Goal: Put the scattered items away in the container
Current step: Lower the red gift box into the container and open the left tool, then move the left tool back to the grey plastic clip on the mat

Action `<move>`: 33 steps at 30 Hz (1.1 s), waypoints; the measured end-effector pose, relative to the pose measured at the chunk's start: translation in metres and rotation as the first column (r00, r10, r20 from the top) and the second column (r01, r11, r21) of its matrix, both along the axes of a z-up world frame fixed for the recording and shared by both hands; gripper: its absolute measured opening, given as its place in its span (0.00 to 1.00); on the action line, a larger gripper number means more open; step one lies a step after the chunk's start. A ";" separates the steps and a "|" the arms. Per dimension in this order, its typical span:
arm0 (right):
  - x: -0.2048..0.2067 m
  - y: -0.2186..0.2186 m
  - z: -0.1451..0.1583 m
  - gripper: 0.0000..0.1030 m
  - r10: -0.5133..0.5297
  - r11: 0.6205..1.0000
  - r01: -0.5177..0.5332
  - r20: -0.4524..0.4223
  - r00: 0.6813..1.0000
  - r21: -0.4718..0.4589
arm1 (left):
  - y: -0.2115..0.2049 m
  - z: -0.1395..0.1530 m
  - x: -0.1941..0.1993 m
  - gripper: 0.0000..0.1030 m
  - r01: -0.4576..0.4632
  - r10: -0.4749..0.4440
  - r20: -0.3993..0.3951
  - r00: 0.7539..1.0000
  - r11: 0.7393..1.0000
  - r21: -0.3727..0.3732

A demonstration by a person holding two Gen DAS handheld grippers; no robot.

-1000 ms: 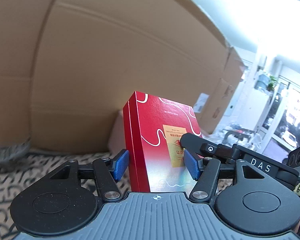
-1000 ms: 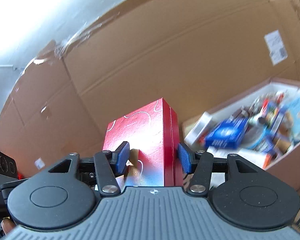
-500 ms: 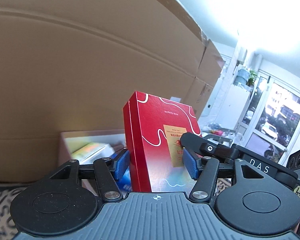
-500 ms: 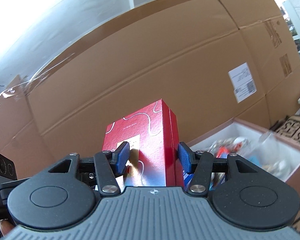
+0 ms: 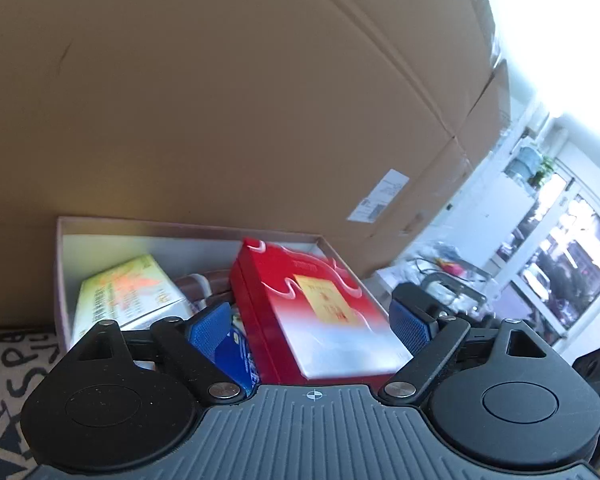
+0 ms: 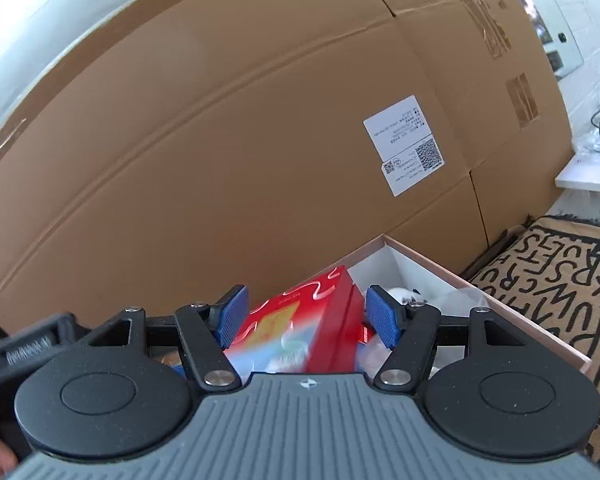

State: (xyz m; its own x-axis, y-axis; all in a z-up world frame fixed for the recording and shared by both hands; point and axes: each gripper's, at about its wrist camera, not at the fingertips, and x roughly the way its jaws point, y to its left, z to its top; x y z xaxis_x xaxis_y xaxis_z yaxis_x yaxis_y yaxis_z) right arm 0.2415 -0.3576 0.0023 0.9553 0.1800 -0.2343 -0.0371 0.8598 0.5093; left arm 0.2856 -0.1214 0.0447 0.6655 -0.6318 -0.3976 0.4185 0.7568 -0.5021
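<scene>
We read the left wrist view first, left to right. A patterned cloth (image 5: 8, 364) with black letters lies at the left edge. Next comes the container (image 5: 60, 264), a shallow box with white inner walls, set against a big cardboard wall (image 5: 220, 100). Inside it, near its left wall, lies a green-and-yellow box (image 5: 128, 292); a blue box (image 5: 236, 356) sits just right of that. The red box (image 5: 320, 312) lies tilted inside the container, toward its right wall. Our left gripper (image 5: 308, 328) is spread wide; both blue pads (image 5: 208, 330) stand apart from the red box, gripping nothing.

In the right wrist view, the red box (image 6: 300, 328) sits between the pads of our right gripper (image 6: 306, 316), which is likewise open, with gaps on both sides. The container's right rim (image 6: 480, 280) runs beside the lettered cloth (image 6: 560, 280). A white label (image 6: 404, 144) is stuck on the cardboard.
</scene>
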 end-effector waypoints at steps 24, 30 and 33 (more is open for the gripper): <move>-0.007 0.023 -0.009 0.37 -0.064 0.966 0.050 -0.047 0.997 -0.252 | -0.049 -0.007 0.003 0.50 0.187 -0.190 0.004 0.982 0.971 0.146; -0.016 0.016 -0.007 0.39 -0.094 0.965 0.081 -0.042 0.995 -0.251 | -0.056 -0.015 0.000 0.63 0.187 -0.187 -0.011 0.982 0.970 0.154; -0.027 0.015 -0.004 0.48 -0.085 0.972 0.077 -0.027 0.996 -0.224 | -0.045 -0.009 -0.011 0.82 0.121 -0.124 0.010 0.992 0.982 0.147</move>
State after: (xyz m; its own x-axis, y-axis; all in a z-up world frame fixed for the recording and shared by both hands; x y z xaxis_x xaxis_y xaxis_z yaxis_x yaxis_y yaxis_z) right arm 0.2142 -0.3424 -0.0020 0.9547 0.0420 -0.2947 0.0521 0.9512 0.3043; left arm 0.2741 -0.1662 0.0358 0.5948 -0.6456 -0.4790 0.5214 0.7633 -0.3814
